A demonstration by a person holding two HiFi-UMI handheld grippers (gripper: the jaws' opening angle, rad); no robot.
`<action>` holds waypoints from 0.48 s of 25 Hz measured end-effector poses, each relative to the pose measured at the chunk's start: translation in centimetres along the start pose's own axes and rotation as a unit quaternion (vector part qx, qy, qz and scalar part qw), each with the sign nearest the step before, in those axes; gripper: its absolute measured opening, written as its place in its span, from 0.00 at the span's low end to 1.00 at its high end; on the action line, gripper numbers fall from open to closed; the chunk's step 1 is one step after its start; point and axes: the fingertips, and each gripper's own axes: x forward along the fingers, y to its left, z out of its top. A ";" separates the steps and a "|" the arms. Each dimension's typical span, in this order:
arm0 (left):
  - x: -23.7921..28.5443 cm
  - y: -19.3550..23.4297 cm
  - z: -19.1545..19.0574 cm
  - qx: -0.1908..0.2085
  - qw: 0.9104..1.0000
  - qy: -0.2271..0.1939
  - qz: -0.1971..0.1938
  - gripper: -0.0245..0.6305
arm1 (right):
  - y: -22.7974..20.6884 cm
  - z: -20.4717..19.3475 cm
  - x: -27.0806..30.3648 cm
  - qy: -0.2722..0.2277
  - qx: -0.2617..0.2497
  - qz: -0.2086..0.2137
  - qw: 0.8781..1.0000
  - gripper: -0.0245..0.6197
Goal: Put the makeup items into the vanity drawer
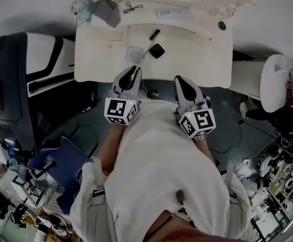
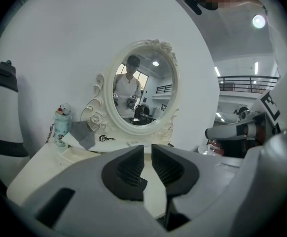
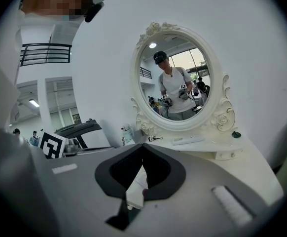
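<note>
The left hand-held gripper (image 2: 147,148) has its jaws a narrow slit apart, with nothing between them. The right hand-held gripper (image 3: 142,146) has its jaws together at the tips and holds nothing. Both point towards an oval mirror (image 3: 175,78) in an ornate white frame and sit at the edge of the cream tabletop (image 1: 197,54) farthest from it. The person holding them is reflected in the mirror.

The makeup lies on the tabletop between the hand-held grippers and the mirror. Farthest from the mirror, just ahead of the left hand-held gripper, are a clear square case (image 1: 134,53) and a black compact (image 1: 156,50), side by side. A black tube (image 1: 154,34) lies a little nearer the mirror. On the raised shelf at the mirror's foot rest an eyelash curler (image 1: 133,7) and a long white stick (image 1: 172,13). Left of the mirror sit a grey cloth (image 1: 106,11) and a small figurine bottle (image 1: 79,8). Right of it lies a small dark green piece (image 1: 222,25).
</note>
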 end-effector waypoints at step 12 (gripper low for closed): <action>2.7 4.0 -3.6 -0.001 0.998 0.069 0.007 0.04 | -1.2 -1.4 2.6 0.020 0.058 -0.031 0.998 0.05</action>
